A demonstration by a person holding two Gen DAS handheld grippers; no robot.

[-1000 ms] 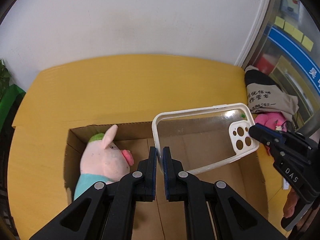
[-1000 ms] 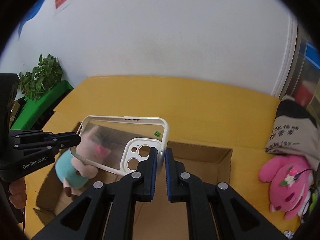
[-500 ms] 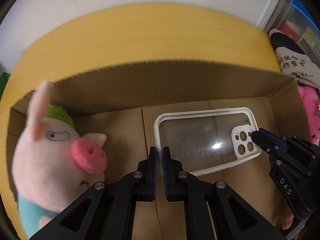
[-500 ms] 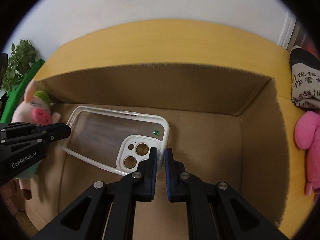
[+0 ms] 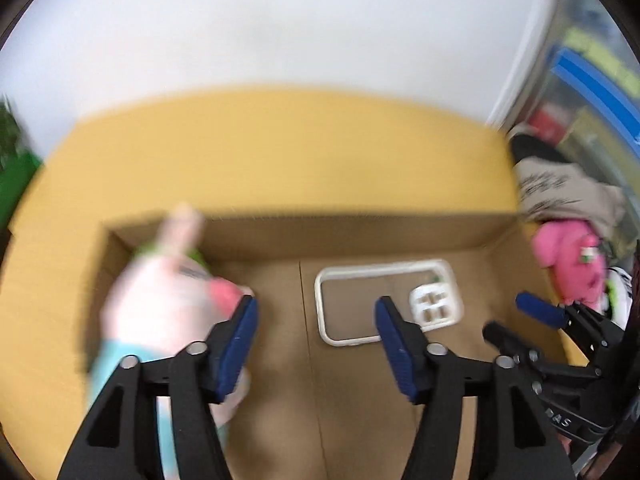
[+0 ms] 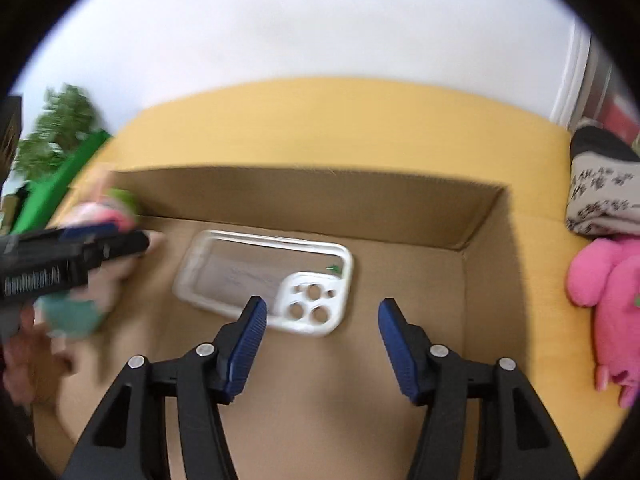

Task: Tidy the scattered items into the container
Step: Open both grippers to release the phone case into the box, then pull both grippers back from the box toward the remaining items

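both grippers, left gripper (image 5: 316, 312) and right gripper (image 6: 320, 314), now spread wide, empty; phone case (image 6: 266, 282) released onto cardboard box (image 6: 486, 216) floor; pink plush (image 6: 608, 280) remains on counter (image 6: 320, 120).

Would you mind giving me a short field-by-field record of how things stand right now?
container: cardboard box, open top, on the yellow table
phone case: clear phone case lying flat on the box floor, touched by neither tool
pig plush: pig plush inside the box at its left end
left tongs: left tongs open, empty
right tongs: right tongs open, empty
outside the box: pink plush and folded cloth on the table to the right
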